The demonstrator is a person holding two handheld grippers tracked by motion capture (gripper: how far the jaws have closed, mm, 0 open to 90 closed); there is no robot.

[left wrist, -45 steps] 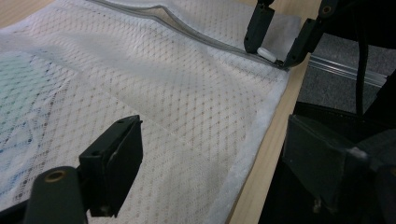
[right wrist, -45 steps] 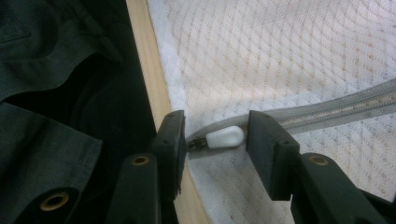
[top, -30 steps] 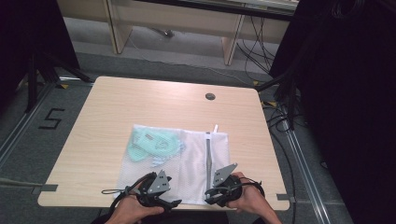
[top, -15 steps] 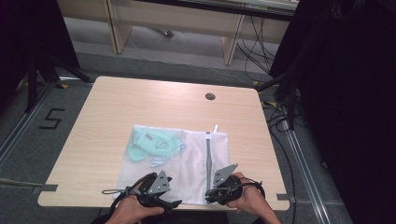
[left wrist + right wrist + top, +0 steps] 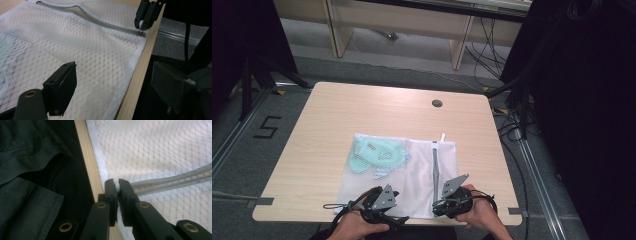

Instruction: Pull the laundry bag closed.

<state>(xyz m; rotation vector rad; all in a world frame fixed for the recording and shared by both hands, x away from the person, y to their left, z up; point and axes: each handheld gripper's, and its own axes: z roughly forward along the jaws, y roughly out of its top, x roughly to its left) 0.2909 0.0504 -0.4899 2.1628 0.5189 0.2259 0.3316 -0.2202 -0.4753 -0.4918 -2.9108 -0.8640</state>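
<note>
A white mesh laundry bag (image 5: 417,172) lies flat on the near half of the table, with a teal garment (image 5: 377,152) inside its left part. A grey zipper (image 5: 435,165) runs down the bag to the table's front edge. My right gripper (image 5: 443,205) is at that end, shut on the small white zipper pull (image 5: 116,186). In the left gripper view that right gripper (image 5: 147,13) pinches the pull (image 5: 142,33) at the bag's corner. My left gripper (image 5: 117,90) is open, one jaw over the mesh (image 5: 87,57), the other off the table edge.
The wooden table (image 5: 342,115) has a round cable hole (image 5: 437,103) at the back. The bag's hem lies along the front edge (image 5: 87,157), with the person's dark clothing (image 5: 32,170) just beyond. Cables and rails run on the floor at right (image 5: 517,135).
</note>
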